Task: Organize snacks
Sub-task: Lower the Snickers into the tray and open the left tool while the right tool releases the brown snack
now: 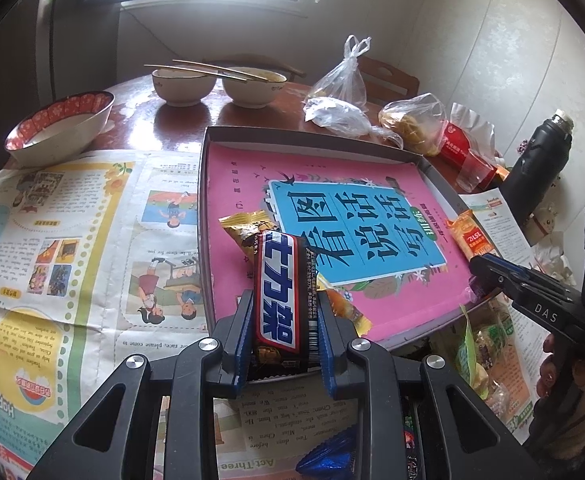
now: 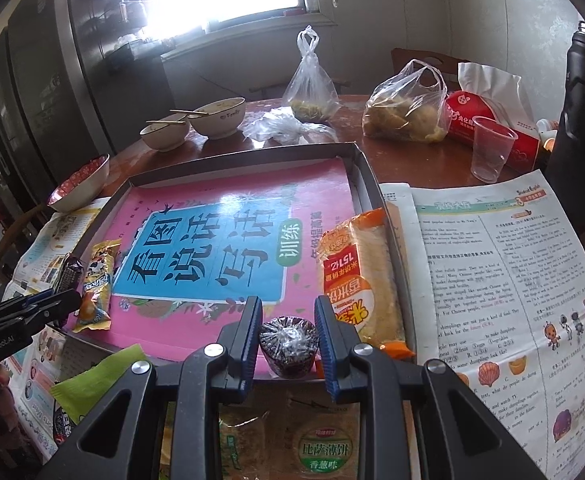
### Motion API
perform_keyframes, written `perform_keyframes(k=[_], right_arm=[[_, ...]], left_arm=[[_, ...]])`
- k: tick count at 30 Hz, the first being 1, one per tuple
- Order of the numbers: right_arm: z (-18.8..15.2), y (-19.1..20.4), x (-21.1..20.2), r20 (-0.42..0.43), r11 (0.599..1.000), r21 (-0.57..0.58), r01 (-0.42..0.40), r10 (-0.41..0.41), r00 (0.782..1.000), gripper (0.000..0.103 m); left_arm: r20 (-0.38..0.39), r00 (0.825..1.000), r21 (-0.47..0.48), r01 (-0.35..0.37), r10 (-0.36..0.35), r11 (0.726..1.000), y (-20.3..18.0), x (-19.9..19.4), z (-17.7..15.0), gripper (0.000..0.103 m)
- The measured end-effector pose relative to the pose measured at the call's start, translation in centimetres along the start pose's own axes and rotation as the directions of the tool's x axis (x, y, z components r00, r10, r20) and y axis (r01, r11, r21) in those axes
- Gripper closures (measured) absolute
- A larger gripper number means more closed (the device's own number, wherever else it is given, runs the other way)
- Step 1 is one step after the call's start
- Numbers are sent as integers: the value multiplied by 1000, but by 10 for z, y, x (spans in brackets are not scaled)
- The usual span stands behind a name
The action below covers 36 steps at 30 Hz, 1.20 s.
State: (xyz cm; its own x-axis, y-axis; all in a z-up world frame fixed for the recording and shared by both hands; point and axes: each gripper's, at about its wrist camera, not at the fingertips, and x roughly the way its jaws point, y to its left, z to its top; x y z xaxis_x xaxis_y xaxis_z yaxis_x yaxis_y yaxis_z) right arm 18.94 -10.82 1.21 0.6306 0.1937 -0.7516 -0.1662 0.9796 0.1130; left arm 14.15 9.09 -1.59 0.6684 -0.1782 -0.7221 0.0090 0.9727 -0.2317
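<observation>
My left gripper (image 1: pixel 282 304) is shut on a Snickers bar (image 1: pixel 282 296) and holds it over the near left corner of a shallow tray (image 1: pixel 206 200) lined with a pink book. A yellow snack packet (image 1: pixel 248 226) lies in the tray under the bar. My right gripper (image 2: pixel 288 316) has its jaws around a small dark wrapped cup snack (image 2: pixel 288 344) at the tray's near edge (image 2: pixel 366 176); the jaws look slightly apart from it. An orange rice cracker packet (image 2: pixel 356 276) lies along the tray's right side. The left gripper shows in the right wrist view (image 2: pixel 52 300).
Newspapers (image 1: pixel 72 240) cover the round wooden table. Bowls (image 1: pixel 184 86) with chopsticks, a red-rimmed bowl (image 1: pixel 60 128), plastic bags (image 2: pixel 404 108), a clear cup (image 2: pixel 490 148), a red tissue pack (image 2: pixel 488 124) and a black flask (image 1: pixel 536 164) stand behind. More snack packets (image 2: pixel 320 448) lie near me.
</observation>
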Motion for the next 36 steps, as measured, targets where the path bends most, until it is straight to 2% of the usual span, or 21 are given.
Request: perform_keyframes(k=[7, 29, 32, 36], right_arm=[[-3, -2, -4, 5, 1000, 6, 9, -9, 1000, 75], [-10, -3, -16, 10, 1000, 1, 13, -13, 1000, 75], [-11, -4, -18, 11, 1000, 4, 10, -10, 1000, 75], [-12, -5, -21, 16, 1000, 10, 12, -13, 1000, 75]], left_arm=[[11, 1000, 13, -20, 20, 1000, -2, 0, -1, 74], [27, 1000, 24, 3, -3, 1000, -8, -10, -1, 73], [32, 999, 29, 2, -3, 1000, -9, -14, -1, 71], [38, 999, 31, 3, -4, 1000, -11, -18, -2, 65]])
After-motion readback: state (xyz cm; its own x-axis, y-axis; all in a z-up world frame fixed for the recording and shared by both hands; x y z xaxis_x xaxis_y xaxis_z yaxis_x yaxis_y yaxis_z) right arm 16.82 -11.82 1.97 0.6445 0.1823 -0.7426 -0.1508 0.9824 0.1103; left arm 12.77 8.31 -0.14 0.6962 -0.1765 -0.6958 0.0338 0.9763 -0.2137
